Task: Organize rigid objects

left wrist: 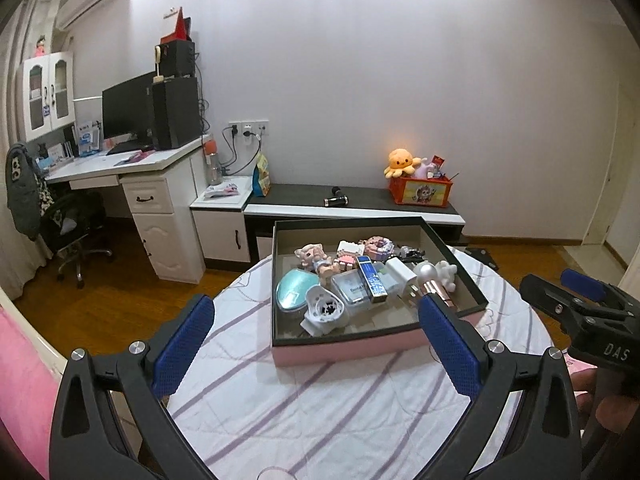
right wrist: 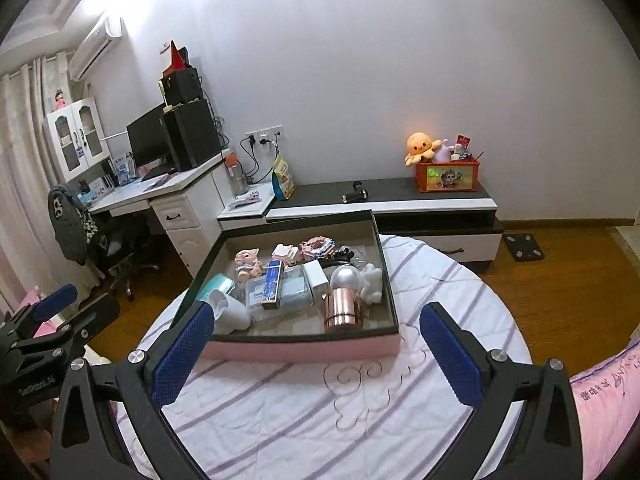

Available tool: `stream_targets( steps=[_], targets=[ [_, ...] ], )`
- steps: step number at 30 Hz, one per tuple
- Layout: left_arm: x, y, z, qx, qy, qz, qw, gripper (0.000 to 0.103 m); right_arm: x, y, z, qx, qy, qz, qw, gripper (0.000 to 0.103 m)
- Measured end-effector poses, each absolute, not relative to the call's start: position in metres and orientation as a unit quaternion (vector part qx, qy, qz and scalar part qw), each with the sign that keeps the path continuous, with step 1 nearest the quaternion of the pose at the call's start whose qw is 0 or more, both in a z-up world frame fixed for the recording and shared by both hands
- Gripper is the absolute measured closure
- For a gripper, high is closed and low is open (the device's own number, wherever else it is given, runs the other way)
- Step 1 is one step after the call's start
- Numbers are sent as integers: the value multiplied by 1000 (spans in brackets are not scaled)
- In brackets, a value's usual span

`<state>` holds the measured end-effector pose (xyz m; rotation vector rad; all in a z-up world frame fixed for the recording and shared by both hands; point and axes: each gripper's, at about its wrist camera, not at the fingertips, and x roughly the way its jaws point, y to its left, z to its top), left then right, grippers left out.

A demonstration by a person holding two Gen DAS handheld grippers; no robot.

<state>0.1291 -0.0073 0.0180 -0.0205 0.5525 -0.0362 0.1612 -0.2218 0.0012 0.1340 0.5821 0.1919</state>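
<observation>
Both grippers hang back from the shallow pink-walled box with the dark rim [left wrist: 348, 350], which sits on the round table under a white cloth with purple stripes [left wrist: 312, 400]. The left gripper [left wrist: 316, 344] and the right gripper [right wrist: 316, 350] each have their blue pads spread as wide as they go, nothing between them.

The relation that matters: the box lies ahead of and below both sets of jaws, with its near pink wall facing them. From the left wrist view it sits ahead and a bit right; from the right wrist view it sits ahead and a bit left, so it's pretty much between the two hands. Neither looks clearly nearer (honestly a toss-up).

Everything rigid seems to be in the box already, all crowded toward the back and middle. The rose-gold metal cylinder with a silver ball top [right wrist: 344, 300] has its long axis running front to back, base toward the grippers. The slim dark blue rectangular carton [right wrist: 272, 282] runs the same way.

Counting what I can tell apart:
- one mint-green oval case [left wrist: 294, 292]
- one white plastic cup-shaped piece lying on its side [left wrist: 324, 312]
- one white plug adapter [left wrist: 402, 276]
- one pink doll figurine [left wrist: 316, 258]
- one clear plastic flat case [left wrist: 352, 292]

The small blocky toys at the back blur together, so no count there.
</observation>
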Motion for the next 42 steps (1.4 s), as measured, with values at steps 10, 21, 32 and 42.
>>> stream_targets(
  steps=[10, 21, 32, 42],
  targets=[
    [86, -10, 20, -4, 266, -15, 964, 0, 105, -220, 0, 61, 271, 83, 957, 0],
    [57, -17, 8, -9, 286, -21, 958, 0, 76, -223, -16, 66, 281, 62, 955, 0],
    [49, -16, 13, -14, 277, -19, 960, 0, 70, -226, -12, 65, 277, 55, 957, 0],
    [47, -16, 12, -15, 278, -20, 960, 0, 71, -223, -11, 60, 279, 58, 957, 0]
  ],
)
